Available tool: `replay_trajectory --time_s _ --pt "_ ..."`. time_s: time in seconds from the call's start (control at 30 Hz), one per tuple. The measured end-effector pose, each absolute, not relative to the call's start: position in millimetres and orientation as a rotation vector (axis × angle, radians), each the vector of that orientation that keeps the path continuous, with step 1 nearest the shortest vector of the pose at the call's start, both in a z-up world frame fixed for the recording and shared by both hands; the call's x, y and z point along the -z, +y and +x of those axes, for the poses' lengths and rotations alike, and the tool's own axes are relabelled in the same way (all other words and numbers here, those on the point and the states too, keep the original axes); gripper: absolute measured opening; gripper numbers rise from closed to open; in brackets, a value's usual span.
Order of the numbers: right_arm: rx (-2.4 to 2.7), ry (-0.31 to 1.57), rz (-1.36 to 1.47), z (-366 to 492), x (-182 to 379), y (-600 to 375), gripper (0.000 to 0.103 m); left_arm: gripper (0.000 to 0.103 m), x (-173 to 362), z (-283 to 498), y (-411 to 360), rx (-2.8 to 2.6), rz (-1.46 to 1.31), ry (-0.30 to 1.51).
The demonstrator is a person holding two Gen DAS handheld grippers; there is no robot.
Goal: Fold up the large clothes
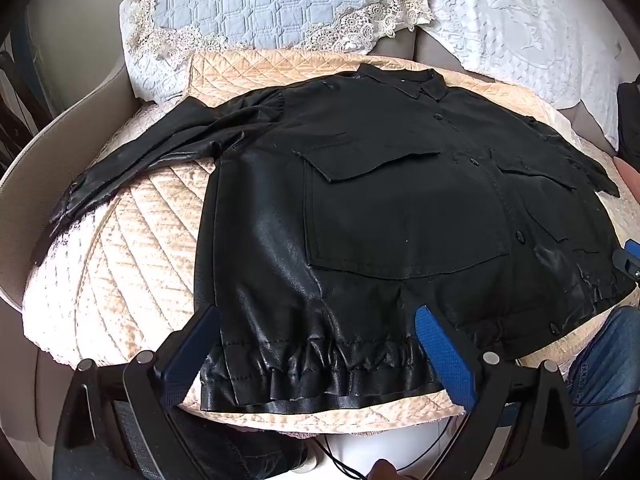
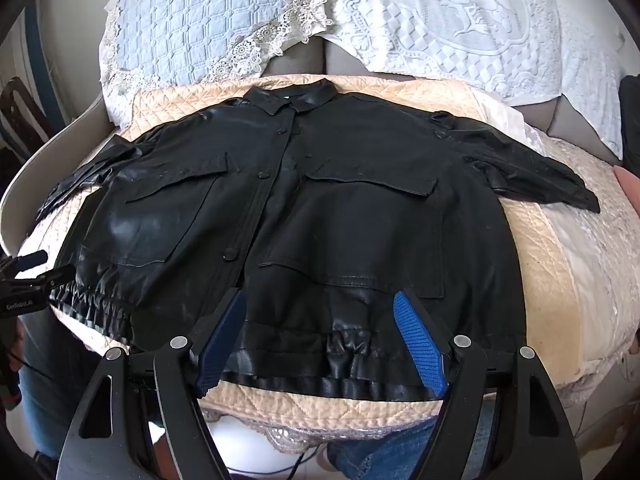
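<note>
Lying flat, black jacket (image 1: 360, 200); left claw (image 1: 318, 326) and right claw (image 2: 320, 312) both spread apart.

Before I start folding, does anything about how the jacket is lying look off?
Mostly fine: the black jacket lies flat, buttoned, front up on the beige quilted cover. Only oddity: one sleeve is crumpled and bunched near the shoulder.

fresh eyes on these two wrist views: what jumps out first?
A black leather-look jacket lies spread face-up, buttoned, across the middle of a beige quilted cover, its collar at the far side and its gathered hem at the near edge. The left gripper and right gripper both hover open over that hem, blue pads apart. Behind the collar sits a pale blue quilted cushion edged with lace.
</note>
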State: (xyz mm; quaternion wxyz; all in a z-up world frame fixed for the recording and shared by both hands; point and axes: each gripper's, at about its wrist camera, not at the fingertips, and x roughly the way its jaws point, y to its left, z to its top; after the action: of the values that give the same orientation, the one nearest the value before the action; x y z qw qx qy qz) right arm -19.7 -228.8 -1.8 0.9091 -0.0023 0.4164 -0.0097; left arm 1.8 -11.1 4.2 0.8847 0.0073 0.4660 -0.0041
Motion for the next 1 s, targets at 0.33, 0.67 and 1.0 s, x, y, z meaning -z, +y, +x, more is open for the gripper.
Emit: replay_trajectory --time_s 0.33,0.67,1.0 --pt "0.018 0.853 -0.013 -19 0 -224 0.076 0.099 -7 0 -10 0.011 0.004 0.969" --pt "0.008 0.864 -0.008 -19 1 -224 0.076 0.099 -5 2 -9 0.031 -0.022 0.982" --pt "-0.004 0.845 -0.001 -17 0 -222 0.076 0.099 -4 2 -4 0.02 -0.037 0.975"
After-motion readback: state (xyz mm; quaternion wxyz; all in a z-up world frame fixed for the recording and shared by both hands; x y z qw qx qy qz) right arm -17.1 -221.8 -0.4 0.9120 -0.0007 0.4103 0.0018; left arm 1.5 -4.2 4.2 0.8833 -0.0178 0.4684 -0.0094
